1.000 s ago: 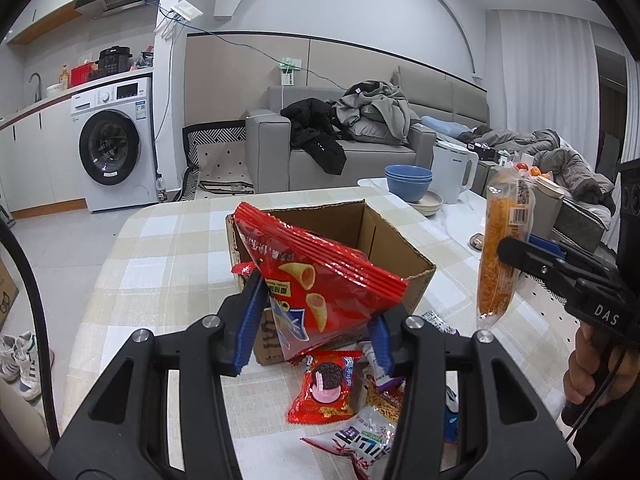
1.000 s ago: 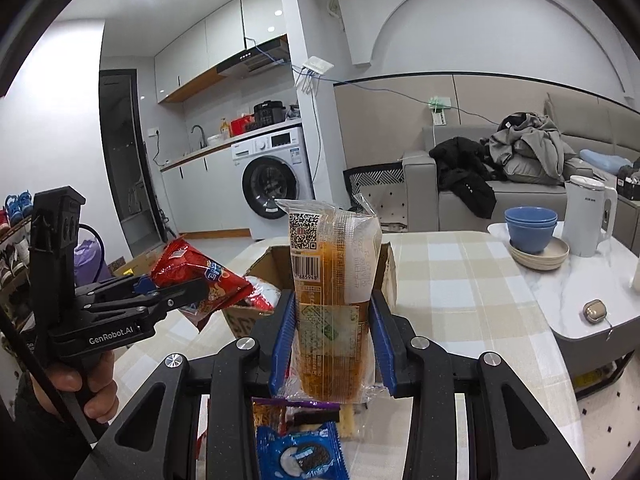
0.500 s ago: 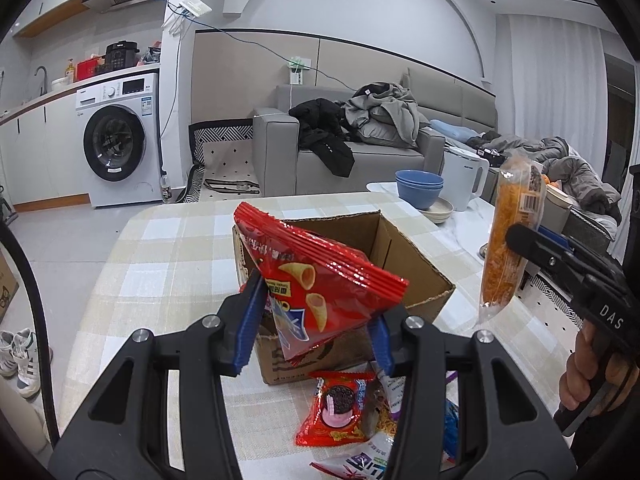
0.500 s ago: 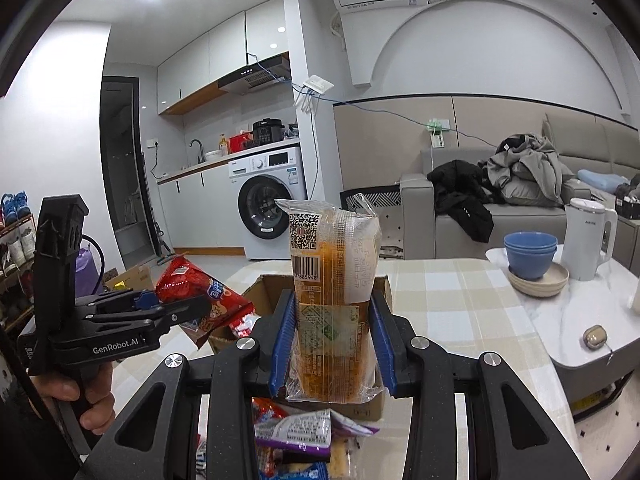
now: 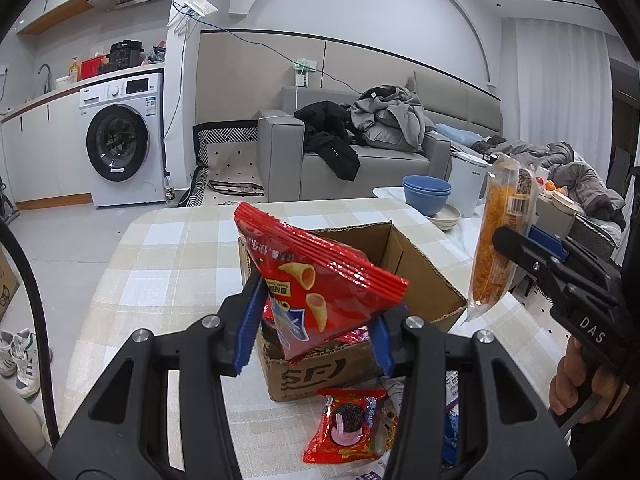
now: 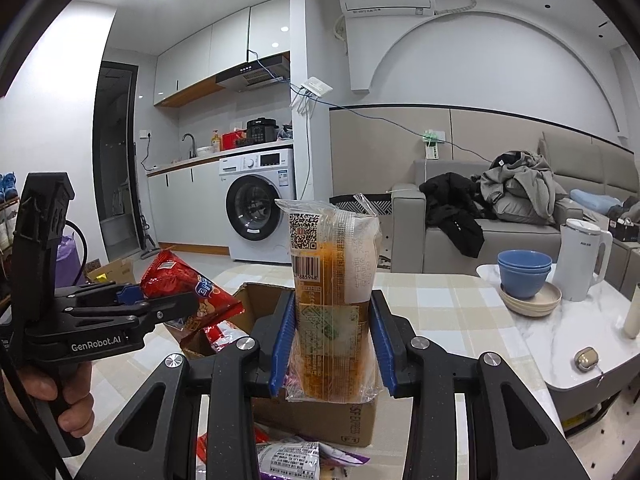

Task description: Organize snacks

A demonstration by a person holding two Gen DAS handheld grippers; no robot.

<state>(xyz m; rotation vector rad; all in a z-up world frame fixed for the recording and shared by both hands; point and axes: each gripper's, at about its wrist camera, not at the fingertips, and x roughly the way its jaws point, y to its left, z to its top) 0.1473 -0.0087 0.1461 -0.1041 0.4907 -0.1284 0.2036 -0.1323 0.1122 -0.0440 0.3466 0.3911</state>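
A table (image 5: 168,256) under a beige-and-white checked cloth is seen, rounded at its far corners. An open cardboard box (image 5: 416,276) is set on it toward the near edge — flaps up. Loose snack packets are scattered in front of the box at the near edge: a red cookie packet (image 5: 348,428) lies flat, and a white-and-purple packet (image 6: 296,456) is spread just beside it. The far half of the cloth is left bare.
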